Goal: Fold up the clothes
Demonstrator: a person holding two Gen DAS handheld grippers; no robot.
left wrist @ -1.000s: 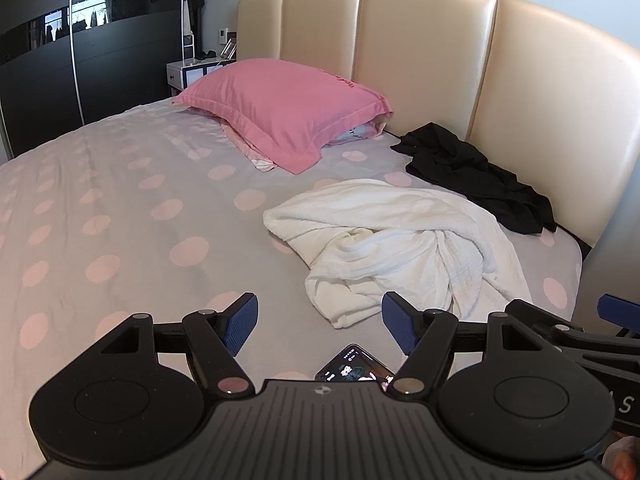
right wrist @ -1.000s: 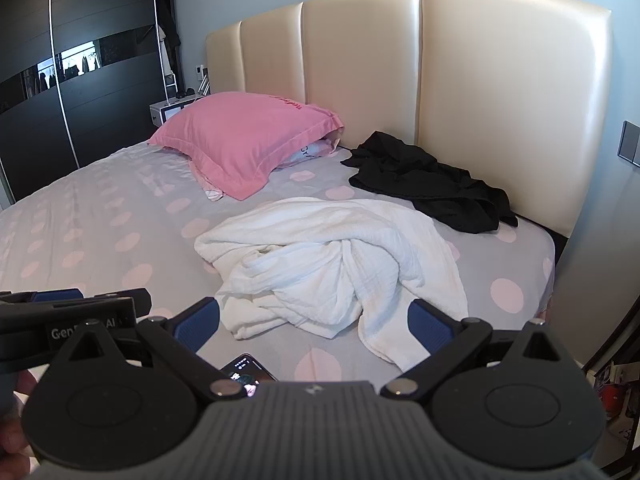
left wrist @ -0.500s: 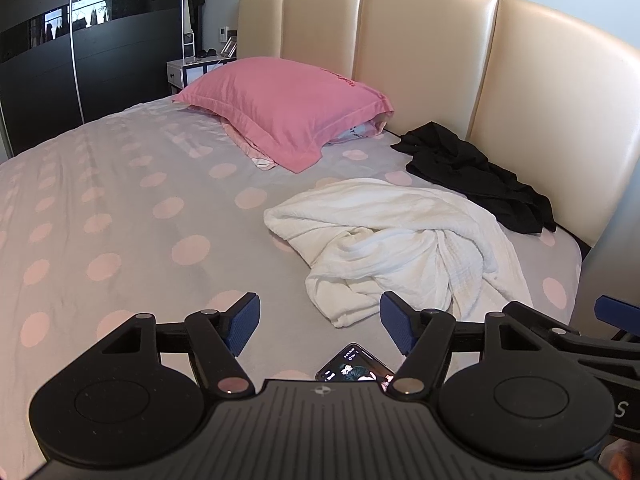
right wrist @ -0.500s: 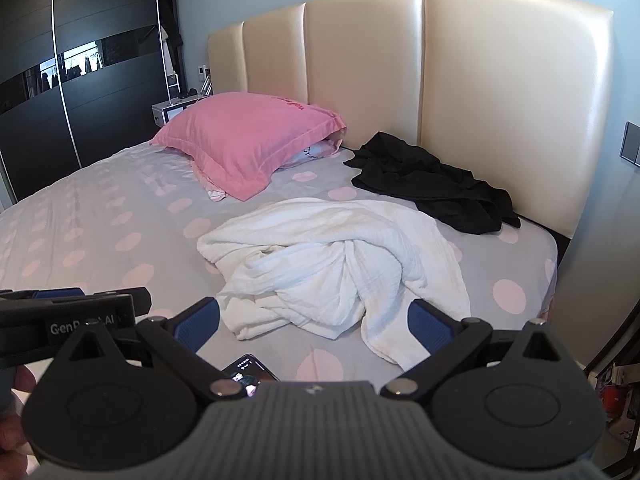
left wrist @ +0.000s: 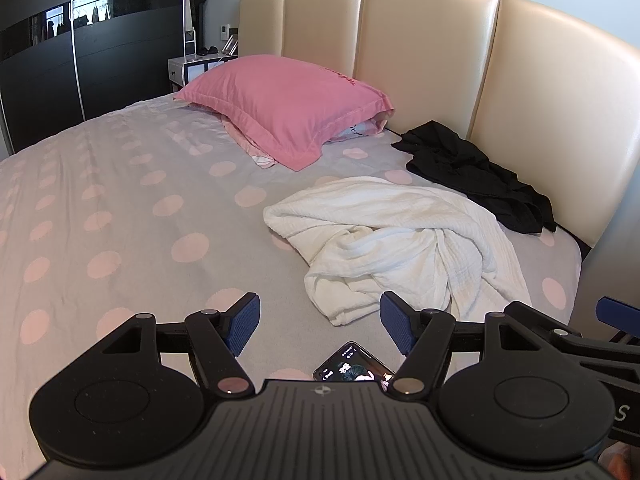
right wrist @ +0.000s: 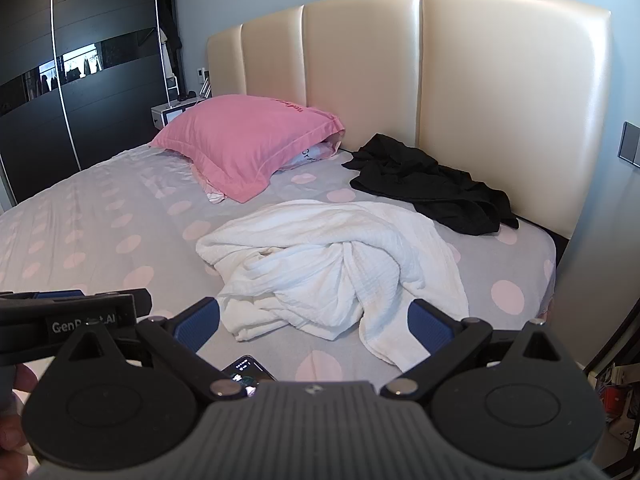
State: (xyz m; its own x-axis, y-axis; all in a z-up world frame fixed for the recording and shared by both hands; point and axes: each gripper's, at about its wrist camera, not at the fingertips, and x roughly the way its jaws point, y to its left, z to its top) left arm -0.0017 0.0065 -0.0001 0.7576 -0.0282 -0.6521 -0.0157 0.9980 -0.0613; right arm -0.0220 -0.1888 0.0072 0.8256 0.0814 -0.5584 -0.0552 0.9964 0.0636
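A crumpled white garment lies bunched on the bed's near right part. Behind it, against the headboard, a black garment is heaped. My left gripper hovers open above the sheet just short of the white garment's near edge, nothing between its blue pads. My right gripper is open too, wider, its blue pads framing the white garment's near folds from above. Neither touches cloth.
The bed sheet is grey with pink dots. A pink pillow lies at the headboard. A lit phone rests on the sheet below the grippers. A dark wardrobe and nightstand stand beyond the bed.
Both views have barely shifted; the grippers drift very slightly. The garments and phone lie as before, and both grippers stay open.
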